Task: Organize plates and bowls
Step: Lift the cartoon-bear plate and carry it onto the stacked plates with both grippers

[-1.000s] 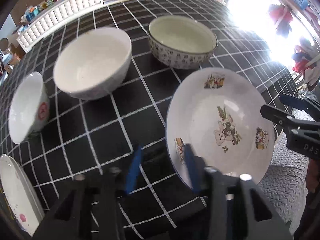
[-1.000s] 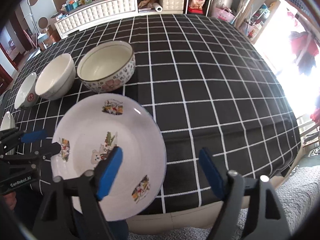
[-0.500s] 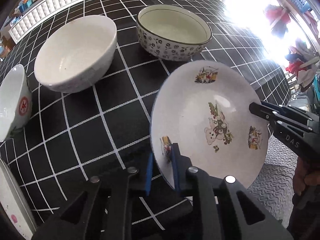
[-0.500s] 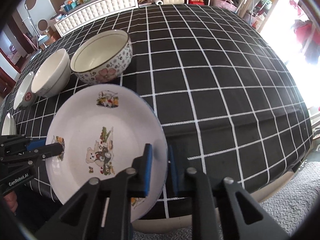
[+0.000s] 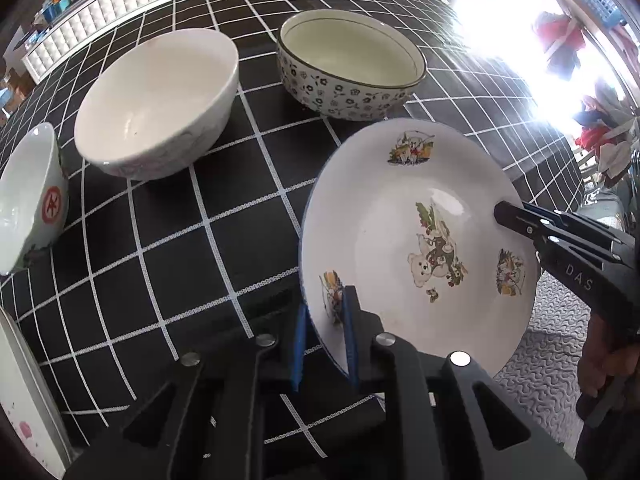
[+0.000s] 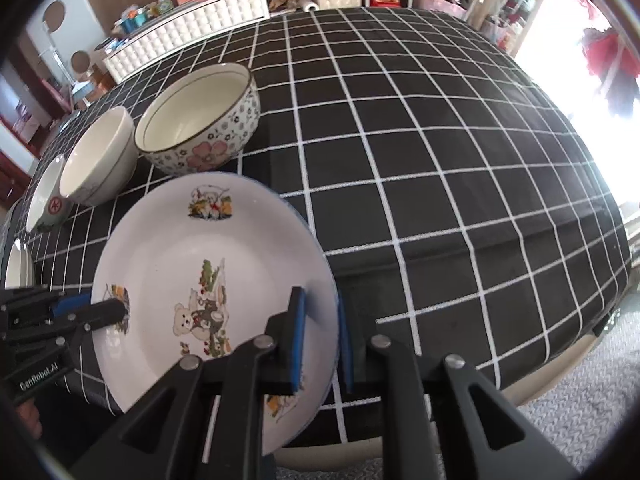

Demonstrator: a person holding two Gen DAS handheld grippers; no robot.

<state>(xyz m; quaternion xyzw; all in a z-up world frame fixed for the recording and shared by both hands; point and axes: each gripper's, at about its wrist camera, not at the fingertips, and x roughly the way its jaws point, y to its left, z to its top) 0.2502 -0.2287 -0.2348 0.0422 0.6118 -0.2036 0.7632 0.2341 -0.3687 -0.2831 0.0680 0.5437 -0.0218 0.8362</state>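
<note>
Left hand-held gripper [image 5: 324, 320] and right hand-held gripper [image 6: 320, 320] both clamp bear plate [image 5: 420, 240] rim.

The plate [image 5: 416, 240] is white with a thin blue rim and cartoon bear prints. Beyond it, one bowl [image 5: 350, 64] carries small dark flowers and a pink bloom; the plain bowl [image 5: 160, 100] is white. The far-left small bowl [image 5: 30, 196] bears a red circled mark. The tablecloth [image 6: 440, 160] is black with a white grid. The pads [image 6: 298, 344] are blue.

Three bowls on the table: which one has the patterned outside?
The floral bowl, nearest the bear plate. The middle bowl looks near-plain white; the small end bowl shows only a red mark.
</note>
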